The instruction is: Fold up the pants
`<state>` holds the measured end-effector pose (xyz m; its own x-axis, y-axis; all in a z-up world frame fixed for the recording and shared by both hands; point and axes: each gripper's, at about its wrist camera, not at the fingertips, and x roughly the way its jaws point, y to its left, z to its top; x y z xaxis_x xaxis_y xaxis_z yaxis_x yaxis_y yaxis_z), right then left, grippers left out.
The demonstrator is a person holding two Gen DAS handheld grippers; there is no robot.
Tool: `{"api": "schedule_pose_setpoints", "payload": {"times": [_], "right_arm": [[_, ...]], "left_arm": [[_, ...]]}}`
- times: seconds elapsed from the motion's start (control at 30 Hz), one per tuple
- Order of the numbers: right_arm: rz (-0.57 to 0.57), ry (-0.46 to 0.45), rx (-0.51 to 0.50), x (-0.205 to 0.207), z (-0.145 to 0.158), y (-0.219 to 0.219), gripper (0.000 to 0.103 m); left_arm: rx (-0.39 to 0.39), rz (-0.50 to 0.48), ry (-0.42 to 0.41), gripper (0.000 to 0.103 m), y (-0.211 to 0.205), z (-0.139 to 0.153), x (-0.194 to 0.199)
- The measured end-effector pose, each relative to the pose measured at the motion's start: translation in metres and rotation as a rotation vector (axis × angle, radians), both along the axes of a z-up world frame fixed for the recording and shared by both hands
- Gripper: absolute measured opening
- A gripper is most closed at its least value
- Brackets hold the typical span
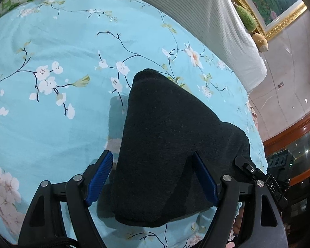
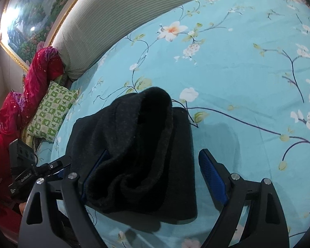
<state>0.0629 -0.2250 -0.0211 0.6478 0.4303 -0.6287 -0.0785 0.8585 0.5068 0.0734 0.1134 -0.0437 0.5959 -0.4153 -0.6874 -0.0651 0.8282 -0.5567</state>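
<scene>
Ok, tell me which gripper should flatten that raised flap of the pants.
Right, probably. In the right wrist view the raised flap of the black pants bulges up between the open right gripper fingers. The left gripper, also open, faces a smoother side of the fold.

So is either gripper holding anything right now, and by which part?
Neither. Both the left gripper and the right gripper are open wide around the folded black pants, which lie on the bed sheet, not pinched.
</scene>
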Motion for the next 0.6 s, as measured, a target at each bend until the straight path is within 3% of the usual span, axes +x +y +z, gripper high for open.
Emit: {"api": "schedule_pose_setpoints", "payload": {"times": [0.13,0.33,0.6], "right_arm": [[0.006,-0.002,0.011,-0.002,-0.005,-0.003,0.087],[0.031,-0.008,0.0,-0.007,-0.009,-0.005,0.075],[0.04,0.0,0.03,-0.006,-0.01,-0.008,0.074]], "left_arm": [[-0.002,-0.003,0.008,0.08,0.0,-0.004,0.003],[-0.001,-0.011,0.016,0.08,-0.004,-0.007,0.008],[0.005,-0.012,0.023,0.081,-0.005,-0.009,0.014]]}}
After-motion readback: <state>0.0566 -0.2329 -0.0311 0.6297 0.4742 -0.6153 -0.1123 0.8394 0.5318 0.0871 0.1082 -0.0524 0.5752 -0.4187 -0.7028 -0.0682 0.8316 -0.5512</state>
